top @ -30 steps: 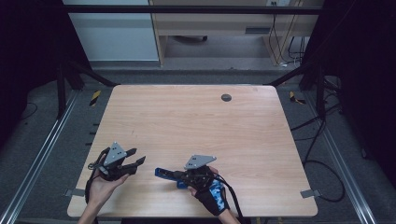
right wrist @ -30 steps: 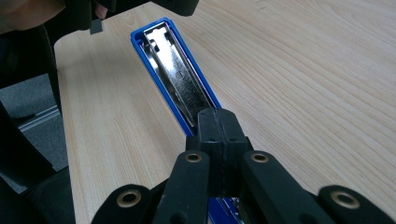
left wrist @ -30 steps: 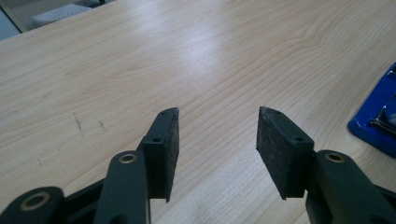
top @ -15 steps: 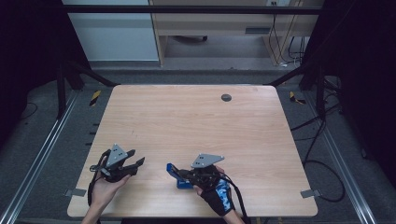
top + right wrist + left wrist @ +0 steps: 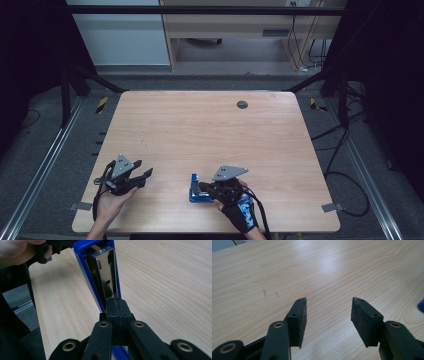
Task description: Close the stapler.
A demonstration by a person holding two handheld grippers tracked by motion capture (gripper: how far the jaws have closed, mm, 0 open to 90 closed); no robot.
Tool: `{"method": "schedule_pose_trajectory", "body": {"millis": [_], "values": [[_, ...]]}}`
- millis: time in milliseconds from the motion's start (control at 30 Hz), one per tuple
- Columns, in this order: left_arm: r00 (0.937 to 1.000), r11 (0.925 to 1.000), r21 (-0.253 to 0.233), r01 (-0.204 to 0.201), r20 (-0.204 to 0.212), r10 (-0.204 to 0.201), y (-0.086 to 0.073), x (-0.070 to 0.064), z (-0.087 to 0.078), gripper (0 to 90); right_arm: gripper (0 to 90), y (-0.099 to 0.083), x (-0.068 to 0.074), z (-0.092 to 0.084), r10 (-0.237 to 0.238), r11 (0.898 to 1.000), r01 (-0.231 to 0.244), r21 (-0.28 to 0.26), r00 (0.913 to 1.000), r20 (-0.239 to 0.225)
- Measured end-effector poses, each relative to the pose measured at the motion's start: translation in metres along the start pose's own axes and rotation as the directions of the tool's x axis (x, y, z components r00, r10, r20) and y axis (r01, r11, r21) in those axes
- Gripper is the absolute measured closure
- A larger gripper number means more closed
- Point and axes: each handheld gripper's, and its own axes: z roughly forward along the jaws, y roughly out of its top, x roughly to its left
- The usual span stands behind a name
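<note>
Blue stapler [image 5: 196,189] lies near the front edge of the worktop [image 5: 210,130], right of centre. Right gripper [image 5: 207,188] has its fingers pressed together at the stapler's near end; whether they pinch a thin part cannot be told, likely to steady it. Left gripper [image 5: 142,172], well apart on the left, has just been opening its fingers [image 5: 298,320], nothing between them, probably readying to help.

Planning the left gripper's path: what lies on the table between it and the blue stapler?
Nothing: in the high view, only bare wooden table separates the left gripper from the blue stapler.
</note>
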Motion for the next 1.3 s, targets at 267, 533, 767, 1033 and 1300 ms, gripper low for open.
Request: {"method": "schedule_pose_trajectory", "body": {"millis": [267, 533, 767, 1033, 1300], "values": [[0.9997, 0.9999, -0.012, 0.008, -0.025, -0.008, 0.0, 0.001, -0.002, 45.8, 90.0, 0.002, -0.002, -0.01, 0.005, 1.0, -0.004, -0.031, 1.0, 0.006], [0.9989, 0.9993, -0.004, 0.036, -0.03, -0.036, 0.0, 0.002, -0.003, 44.4, 90.0, 0.011, -0.007, -0.024, 0.011, 0.996, -0.008, -0.085, 0.9996, 0.027], [0.9978, 0.9983, -0.001, 0.059, -0.031, -0.059, 0.0, 0.002, -0.005, 42.5, 90.0, 0.029, -0.005, -0.036, -0.004, 0.99, 0.01, -0.142, 0.9992, 0.041], [0.9979, 0.9985, 0.001, 0.055, -0.034, -0.055, 0.0, 0.001, -0.004, 41.8, 90.0, 0.053, 0.007, -0.038, -0.04, 0.983, 0.044, -0.179, 0.9989, 0.024], [0.9982, 0.9985, 0.008, 0.053, -0.029, -0.053, 0.0, 0.002, -0.004, 41.6, 90.0, 0.064, 0.021, -0.021, -0.081, 0.988, 0.08, -0.135, 0.9967, -0.004]]}}
